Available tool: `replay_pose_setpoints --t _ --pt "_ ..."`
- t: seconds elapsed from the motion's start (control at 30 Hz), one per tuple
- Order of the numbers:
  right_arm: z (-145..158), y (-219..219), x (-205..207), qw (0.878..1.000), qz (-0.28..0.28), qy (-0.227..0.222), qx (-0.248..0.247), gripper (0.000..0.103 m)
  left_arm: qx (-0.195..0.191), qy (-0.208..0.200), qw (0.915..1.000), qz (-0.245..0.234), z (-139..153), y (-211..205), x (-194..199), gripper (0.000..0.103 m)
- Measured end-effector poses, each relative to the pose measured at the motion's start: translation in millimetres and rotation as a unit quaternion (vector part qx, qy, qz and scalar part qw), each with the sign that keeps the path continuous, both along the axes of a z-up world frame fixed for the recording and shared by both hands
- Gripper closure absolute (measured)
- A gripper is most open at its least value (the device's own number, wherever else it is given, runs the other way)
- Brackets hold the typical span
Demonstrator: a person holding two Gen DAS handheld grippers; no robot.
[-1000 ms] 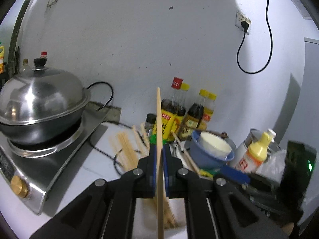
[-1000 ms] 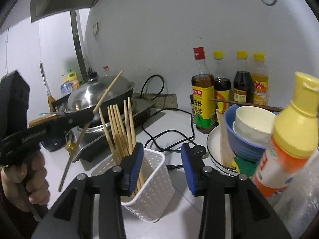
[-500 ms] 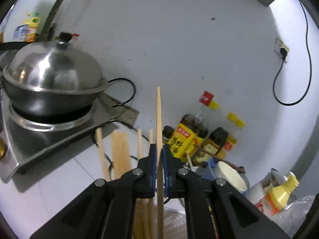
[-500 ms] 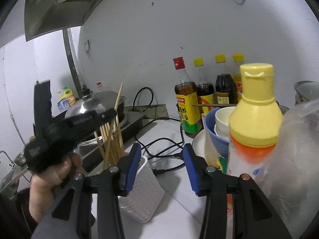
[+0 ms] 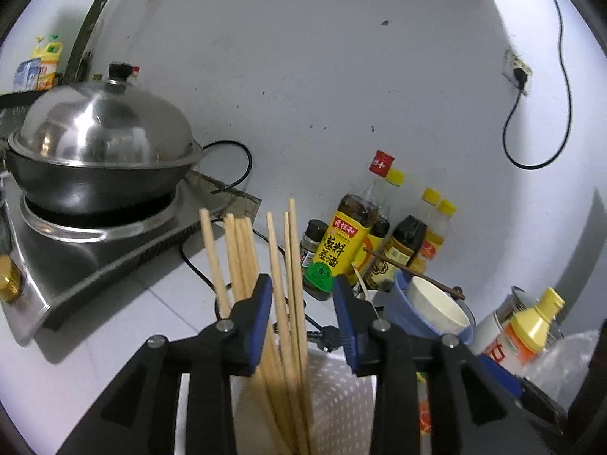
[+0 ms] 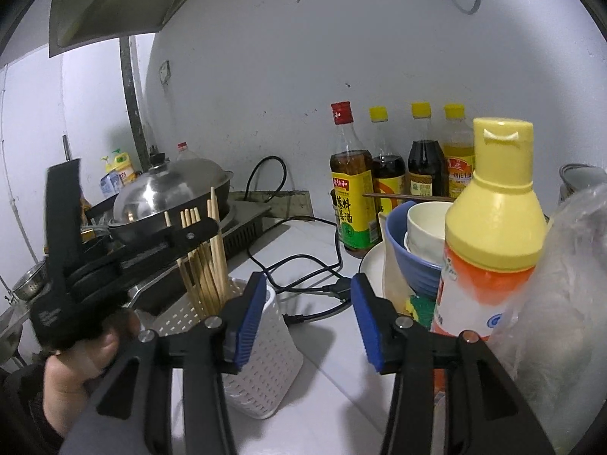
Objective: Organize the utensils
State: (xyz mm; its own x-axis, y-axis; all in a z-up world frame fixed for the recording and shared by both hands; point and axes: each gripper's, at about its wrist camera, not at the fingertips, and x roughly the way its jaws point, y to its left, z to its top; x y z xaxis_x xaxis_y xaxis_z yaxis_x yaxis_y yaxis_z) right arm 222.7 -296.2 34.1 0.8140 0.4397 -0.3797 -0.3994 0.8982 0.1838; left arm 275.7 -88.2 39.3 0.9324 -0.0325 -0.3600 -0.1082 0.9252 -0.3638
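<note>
A white perforated utensil holder (image 6: 261,356) stands on the counter and shows in the left wrist view (image 5: 334,398) too. Several wooden chopsticks (image 5: 292,284) stand upright in it, also seen in the right wrist view (image 6: 206,265). My left gripper (image 5: 303,303) is open right above the holder, with the chopsticks rising between its blue pads; it grips none of them. In the right wrist view it hovers over the holder (image 6: 189,233). My right gripper (image 6: 307,314) is open and empty, beside the holder's right side.
A lidded steel wok (image 5: 102,151) sits on a stove at the left. Sauce bottles (image 6: 351,185) line the wall. A blue bowl with a white cup (image 6: 421,239) holding a dark chopstick, a yellow-capped bottle (image 6: 489,227) and black cables (image 6: 303,273) crowd the right.
My left gripper was shut on one chopstick, lowered it over the holder, and has now opened; the chopstick stands among the others. My right gripper moved slightly right, staying open.
</note>
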Motion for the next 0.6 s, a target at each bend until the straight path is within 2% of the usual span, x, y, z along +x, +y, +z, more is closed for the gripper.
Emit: replay_pose_setpoints --t 0.13,0.2,0.6 --pt "-3 2 3 1.0 -0.002 0.006 -0.004 0.059 0.004 -0.008 1.0 -0.001 7 14 -23 0.051" --pt "-6 5 5 1.0 -0.004 0.011 -0.01 0.059 0.01 -0.007 0.9999 0.001 9 23 -34 0.048" --pt "-2 27 -10 0.998 -0.014 0.03 -0.051 0.059 0.041 0.012 0.9991 -0.008 9 57 -94 0.045"
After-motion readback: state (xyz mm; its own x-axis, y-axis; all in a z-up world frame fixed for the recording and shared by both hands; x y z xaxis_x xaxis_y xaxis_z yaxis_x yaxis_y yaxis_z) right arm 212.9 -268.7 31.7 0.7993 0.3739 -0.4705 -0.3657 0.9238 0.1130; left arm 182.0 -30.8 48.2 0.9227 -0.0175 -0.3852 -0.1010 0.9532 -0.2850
